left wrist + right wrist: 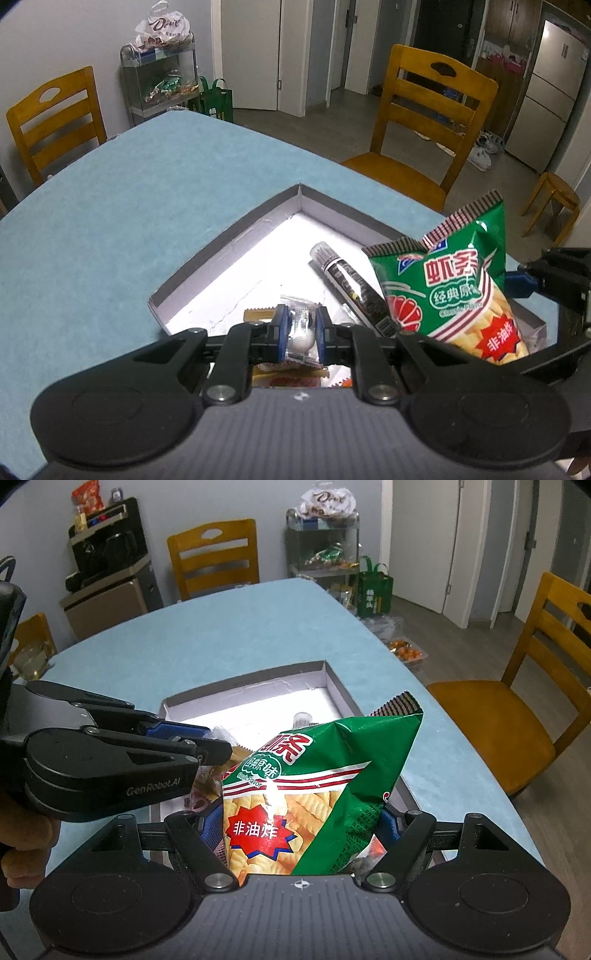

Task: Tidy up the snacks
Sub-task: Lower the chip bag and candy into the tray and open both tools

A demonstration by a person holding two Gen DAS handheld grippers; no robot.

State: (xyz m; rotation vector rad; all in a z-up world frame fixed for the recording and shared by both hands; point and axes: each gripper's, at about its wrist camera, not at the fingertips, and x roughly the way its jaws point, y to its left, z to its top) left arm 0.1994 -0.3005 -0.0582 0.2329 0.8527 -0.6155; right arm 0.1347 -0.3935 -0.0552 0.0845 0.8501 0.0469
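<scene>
A shallow grey box (229,240) with a white floor lies on the blue table; it also shows in the right wrist view (328,675). My left gripper (301,330) is shut on a small clear-wrapped white candy (301,338), held just above the box floor. My right gripper (299,830) is shut on a green bag of shrimp sticks (306,794), held upright over the box's near right part; the bag also shows in the left wrist view (454,288). A dark tube snack (351,284) lies in the box. Small wrapped snacks (258,314) lie under my left gripper.
The blue table (129,229) spreads to the left and far side. Wooden chairs (432,110) stand around it. A metal rack (159,81) with snack bags and a green tote (218,99) stand by the wall. A fridge (550,92) is at far right.
</scene>
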